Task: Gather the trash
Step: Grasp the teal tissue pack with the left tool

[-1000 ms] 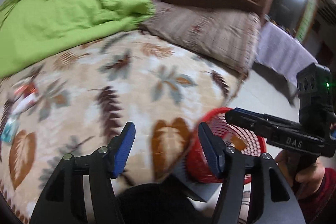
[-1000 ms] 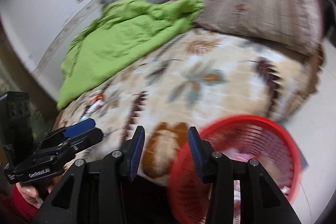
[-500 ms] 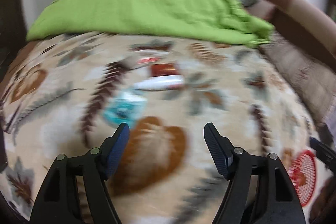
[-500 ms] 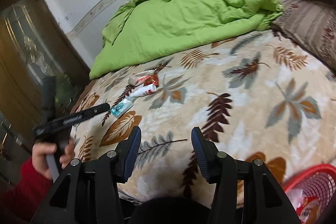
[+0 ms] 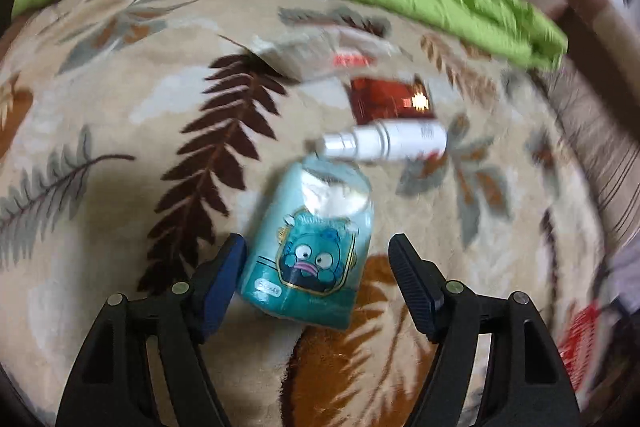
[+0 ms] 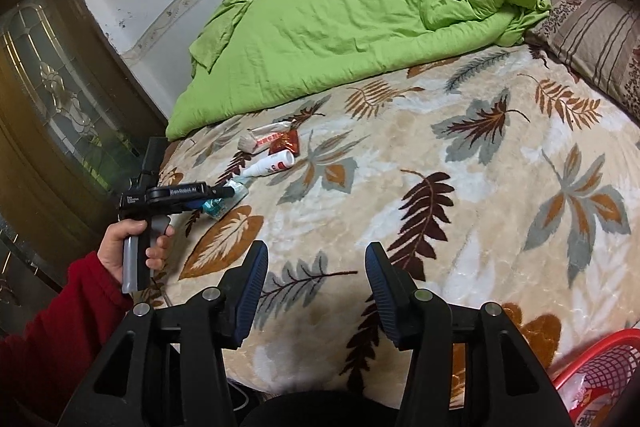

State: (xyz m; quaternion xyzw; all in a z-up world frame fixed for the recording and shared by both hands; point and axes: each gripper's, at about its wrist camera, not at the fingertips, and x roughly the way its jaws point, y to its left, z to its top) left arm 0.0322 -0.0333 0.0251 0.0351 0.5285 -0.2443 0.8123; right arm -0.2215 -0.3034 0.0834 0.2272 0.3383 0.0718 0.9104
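Note:
A teal tissue packet with a cartoon face lies on the leaf-patterned blanket. My left gripper points down over it, open, with the packet between its fingers; the right pad stands clear of it. Just beyond lie a white spray bottle, a red wrapper and a pale wrapper. The right wrist view shows the same pile: packet, bottle, red wrapper. A hand holds the left gripper there. My right gripper hangs open and empty over the blanket's near edge.
A red mesh basket with some trash inside sits low at the right, off the bed. A green quilt covers the bed's far half, with a striped pillow to its right. A wooden door stands at the left.
My left gripper swung from the red basket across the bed and sank onto the teal packet, jaws wider. My right gripper turned from the basket toward the bed, then held still.

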